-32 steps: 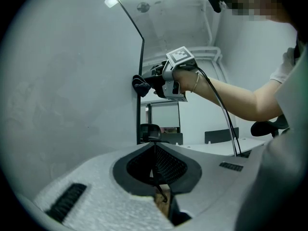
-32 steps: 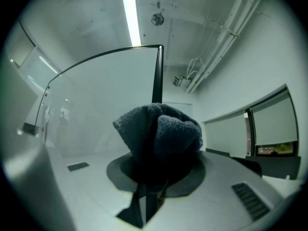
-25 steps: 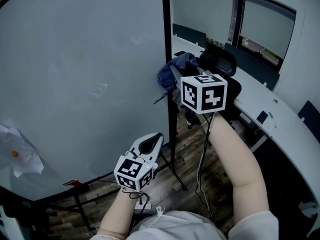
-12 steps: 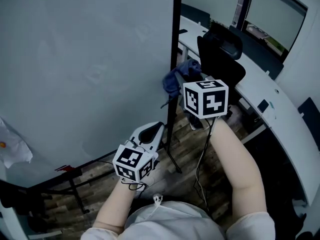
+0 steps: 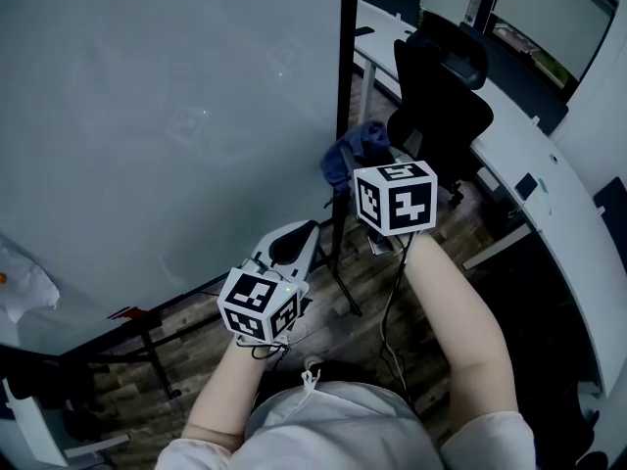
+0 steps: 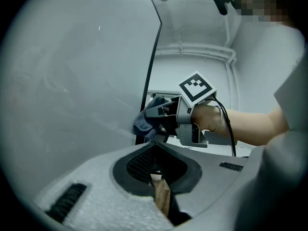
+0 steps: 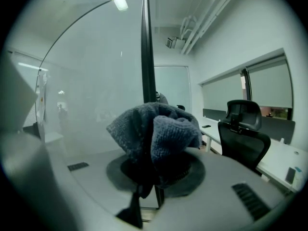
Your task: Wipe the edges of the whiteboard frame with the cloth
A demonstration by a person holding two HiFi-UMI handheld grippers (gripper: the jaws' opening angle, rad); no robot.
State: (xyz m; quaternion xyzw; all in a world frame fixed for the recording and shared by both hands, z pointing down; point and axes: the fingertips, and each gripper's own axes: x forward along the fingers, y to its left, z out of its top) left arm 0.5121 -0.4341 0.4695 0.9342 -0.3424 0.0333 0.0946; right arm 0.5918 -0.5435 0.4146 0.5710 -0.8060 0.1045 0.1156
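Cloth, a bunched blue-grey wad, sat clamped in the right hand-held gripper, which pinched it low and left a loose crown bulging beyond the jaws. From the head view the wad lay at the centre of the picture, against the black upright edge of the whiteboard frame, and it appeared to touch that bar on its three o'clock side. The left hand-held gripper hung at seven o'clock of the cloth, jaws drawn together on nothing, pointing at the same bar lower down. An office chair and a long bench stood off at two o'clock, apart from the work.

To wipe well, the loose crown probably needed pressing so that it wrapped the bar's face and side, then drawing along the edge in one steady line. A crooked path risked sliding off onto the board. Too light a pinch could let the wad drag out of the jaws
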